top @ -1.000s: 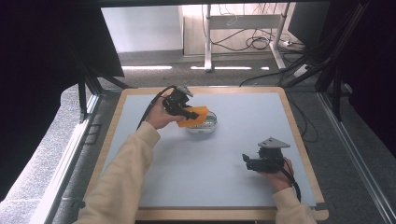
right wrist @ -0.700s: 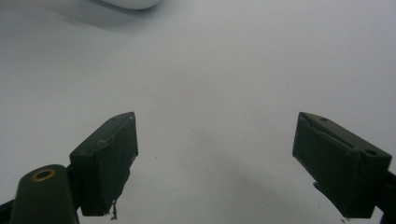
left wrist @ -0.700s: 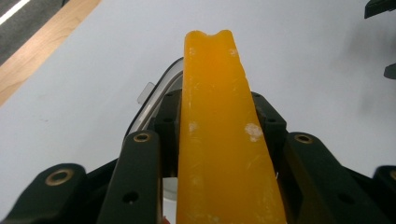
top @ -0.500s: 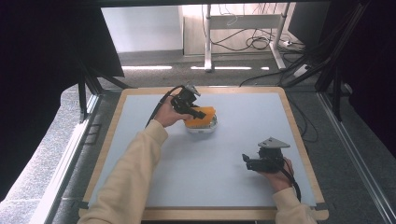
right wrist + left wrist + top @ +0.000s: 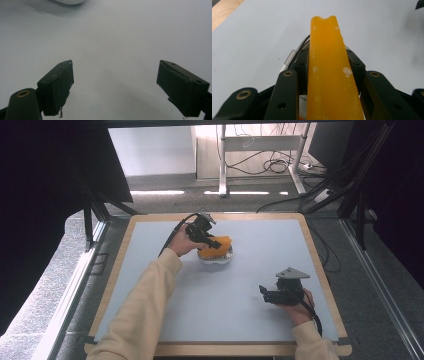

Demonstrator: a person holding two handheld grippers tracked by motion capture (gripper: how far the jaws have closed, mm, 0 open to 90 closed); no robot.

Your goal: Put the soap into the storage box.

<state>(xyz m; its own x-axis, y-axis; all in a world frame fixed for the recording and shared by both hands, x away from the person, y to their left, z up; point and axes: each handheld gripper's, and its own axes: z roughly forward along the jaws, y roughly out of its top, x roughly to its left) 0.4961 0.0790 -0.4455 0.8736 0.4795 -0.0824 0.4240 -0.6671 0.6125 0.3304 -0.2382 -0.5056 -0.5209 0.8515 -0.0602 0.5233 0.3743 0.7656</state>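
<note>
My left gripper is shut on a flat orange slab and holds it just above a small white bowl at the far middle of the table. In the left gripper view the orange slab stands edge-on between the black jaws, with a bit of the bowl's white rim below it. My right gripper rests low at the right of the table, a grey three-cornered plate on top. Its jaws stand wide apart in the right gripper view, and the right gripper holds nothing.
The pale blue mat has a wooden border. The white bowl's edge shows at the top of the right gripper view. Dark frame bars stand at both sides, and cables lie on the floor beyond the far edge.
My left gripper has carried the orange slab a little to the right, over the bowl. The right gripper has stayed still.
</note>
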